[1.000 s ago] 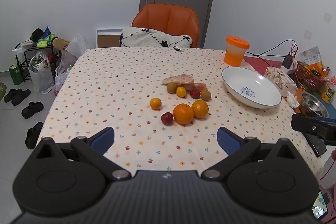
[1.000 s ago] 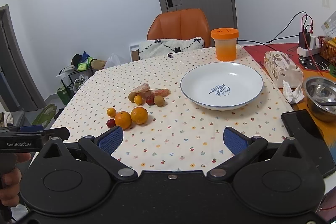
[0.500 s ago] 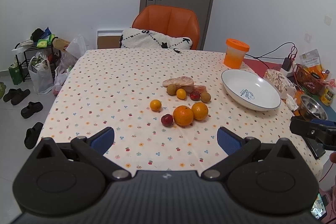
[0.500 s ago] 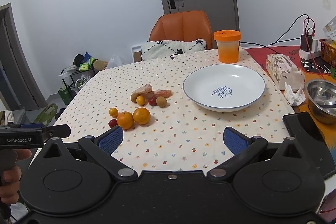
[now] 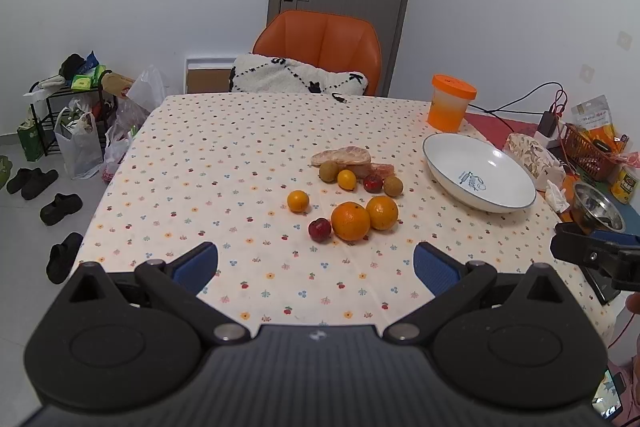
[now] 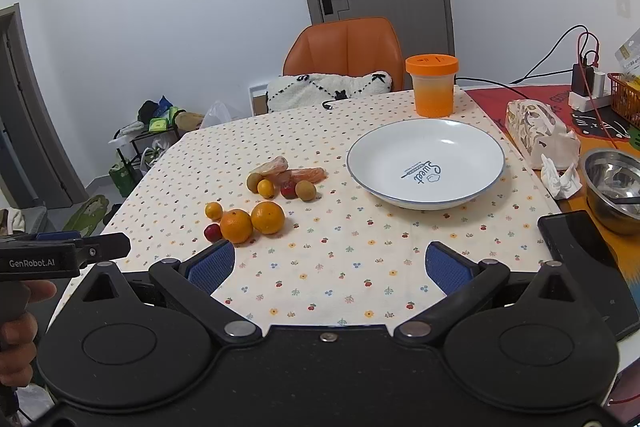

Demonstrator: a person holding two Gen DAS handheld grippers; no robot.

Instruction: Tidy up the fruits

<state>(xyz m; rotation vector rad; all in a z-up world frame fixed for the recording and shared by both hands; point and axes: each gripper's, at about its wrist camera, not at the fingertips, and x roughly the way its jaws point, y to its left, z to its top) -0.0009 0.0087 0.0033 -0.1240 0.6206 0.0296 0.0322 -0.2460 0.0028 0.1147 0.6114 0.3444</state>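
Several fruits lie clustered mid-table: two big oranges [image 5: 351, 221] [image 6: 267, 217], a small yellow citrus [image 5: 298, 201], a dark red plum [image 5: 320, 229] [image 6: 212, 232], brown round fruits [image 5: 393, 185] and peeled citrus segments [image 5: 341, 155] behind them. An empty white plate [image 5: 478, 177] [image 6: 426, 163] sits to their right. My left gripper [image 5: 316, 269] hovers open above the near table edge, short of the fruits. The right gripper [image 6: 330, 267] is also open and empty, between fruits and plate.
An orange-lidded jar [image 6: 432, 85] stands behind the plate. A tissue pack [image 6: 540, 131], steel bowl [image 6: 614, 187] and orange basket [image 5: 588, 153] crowd the right side. An orange chair [image 5: 320, 55] with a cushion faces the far edge. A black phone [image 6: 580, 255] lies near right.
Both views have pulled back and tilted up slightly; fruits and plate sit a little lower and nearer. Both grippers stay open.
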